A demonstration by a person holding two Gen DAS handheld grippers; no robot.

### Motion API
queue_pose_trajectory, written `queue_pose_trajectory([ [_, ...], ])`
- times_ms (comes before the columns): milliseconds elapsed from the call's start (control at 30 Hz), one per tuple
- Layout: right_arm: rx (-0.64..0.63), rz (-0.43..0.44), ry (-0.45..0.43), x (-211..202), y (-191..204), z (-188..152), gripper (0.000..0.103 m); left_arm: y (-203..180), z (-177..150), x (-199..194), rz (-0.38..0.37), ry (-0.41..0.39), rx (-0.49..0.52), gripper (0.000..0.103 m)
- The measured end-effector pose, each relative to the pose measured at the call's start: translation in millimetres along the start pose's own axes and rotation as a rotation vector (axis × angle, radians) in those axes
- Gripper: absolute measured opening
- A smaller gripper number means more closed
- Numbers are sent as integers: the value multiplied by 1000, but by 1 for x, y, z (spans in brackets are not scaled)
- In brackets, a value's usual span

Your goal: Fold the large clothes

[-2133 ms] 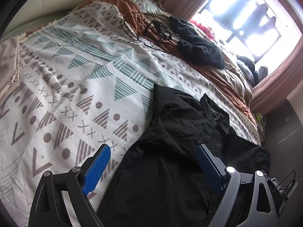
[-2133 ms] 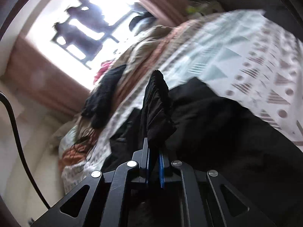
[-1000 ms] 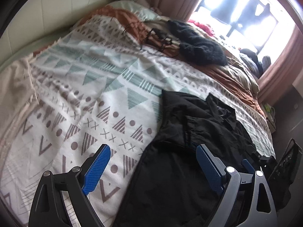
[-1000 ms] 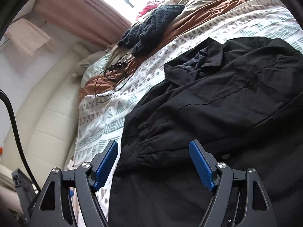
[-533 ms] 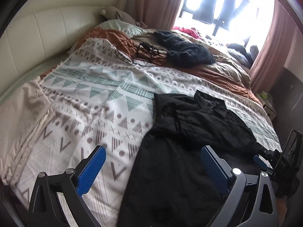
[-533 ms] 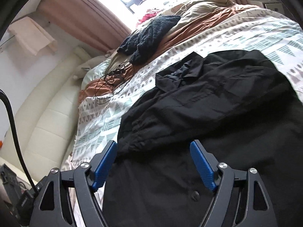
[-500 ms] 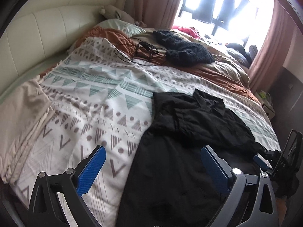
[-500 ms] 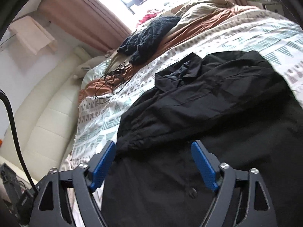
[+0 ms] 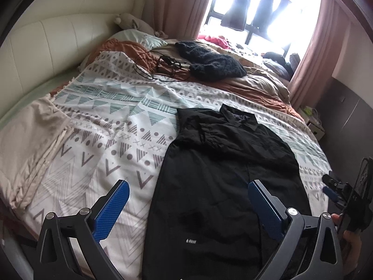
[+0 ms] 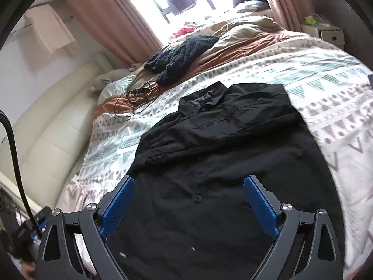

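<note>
Jaws apart, nothing gripped; right still widening; black shirt (image 9: pixel 223 163) flat near blanket (image 9: pixel 105 126) edge.

A small white mark sits low on the black shirt (image 9: pixel 223 186) (too blurred to read).

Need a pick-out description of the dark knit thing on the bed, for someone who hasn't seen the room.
Start at the bright window, then drop to the rust-brown bedding below it. The dark knit garment lies bunched there, chunky-textured, unlike the smooth black shirt spread flat nearer the camera.
</note>
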State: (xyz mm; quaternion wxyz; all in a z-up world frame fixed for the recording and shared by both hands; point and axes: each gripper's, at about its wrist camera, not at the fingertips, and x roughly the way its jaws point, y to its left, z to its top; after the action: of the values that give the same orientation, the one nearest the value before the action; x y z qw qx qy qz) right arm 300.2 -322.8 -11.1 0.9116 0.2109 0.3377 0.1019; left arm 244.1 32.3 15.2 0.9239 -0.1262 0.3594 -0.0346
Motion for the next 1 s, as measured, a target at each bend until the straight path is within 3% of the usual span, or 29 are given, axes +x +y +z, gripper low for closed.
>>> queue_pose_trajectory([
  [467,-114,-47,-40,-84,-17,-36,95,12,-45,-53,-2,-20,52,102],
  [700,-121,-27,-81,-121,-29,-61,95,16,-66,-80,-21,-43,62,102],
  [1000,-81,-67,-95,-158,-56,-106,95,44,-99,-96,-20,-26,26,102],
])
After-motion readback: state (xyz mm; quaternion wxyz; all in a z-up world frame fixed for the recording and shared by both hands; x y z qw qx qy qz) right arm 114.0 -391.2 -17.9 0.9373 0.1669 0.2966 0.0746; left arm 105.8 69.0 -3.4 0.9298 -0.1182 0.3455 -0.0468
